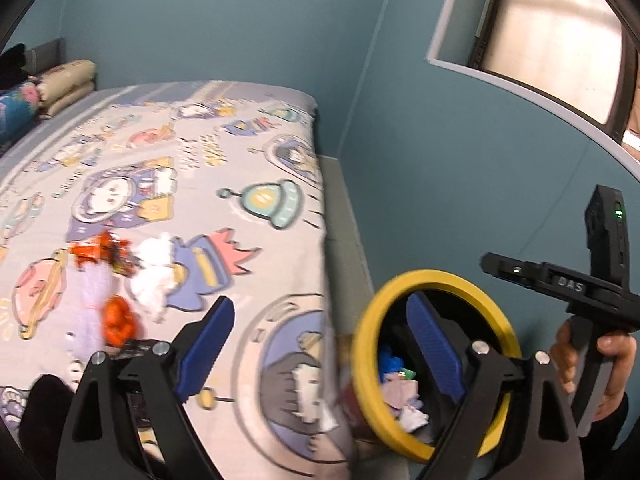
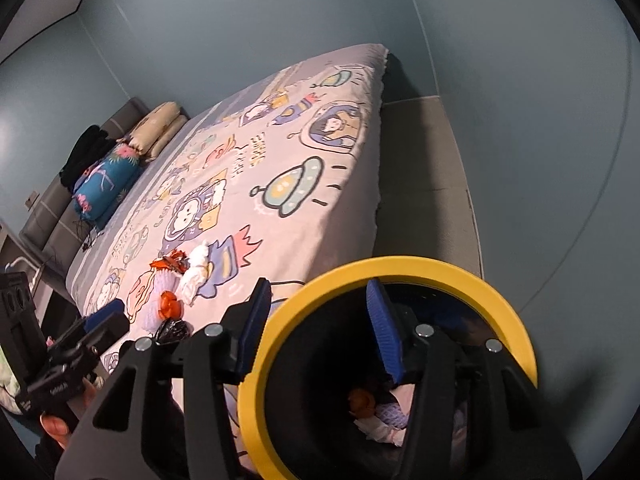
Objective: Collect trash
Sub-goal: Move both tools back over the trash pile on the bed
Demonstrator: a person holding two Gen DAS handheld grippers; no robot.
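- While the left wrist view is pointing down the bed (image 1: 168, 152), the left hand-held gripper (image 1: 320, 350) is standing wide open with nothing between its blue pads; one pad is hanging over the printed sheet, the other is sitting in front of the yellow-rimmed bin (image 1: 430, 364).
- Leftover trash pile (image 1: 120, 280) is lying up and to the left of that gripper on the sheet: orange wrappers, white crumpled tissue, some pale netting. It's blurry, so I'm not calling exact pieces.
- Bin is sitting just off the bed's edge, with scraps already showing inside.
- Right hand (image 1: 596, 364) is showing at the far right, holding its gripper handle.
- Switching to the right wrist view, the right hand-held gripper (image 2: 316, 332) is partly open and holding nothing, straddling the bin's near rim (image 2: 400, 268).
- Pile (image 2: 180, 284) is lying up and left here, running roughly along the bed's length.
- I'm guessing the left hand (image 2: 60, 428) is nearer the pile, so it's probably taking the next grab.
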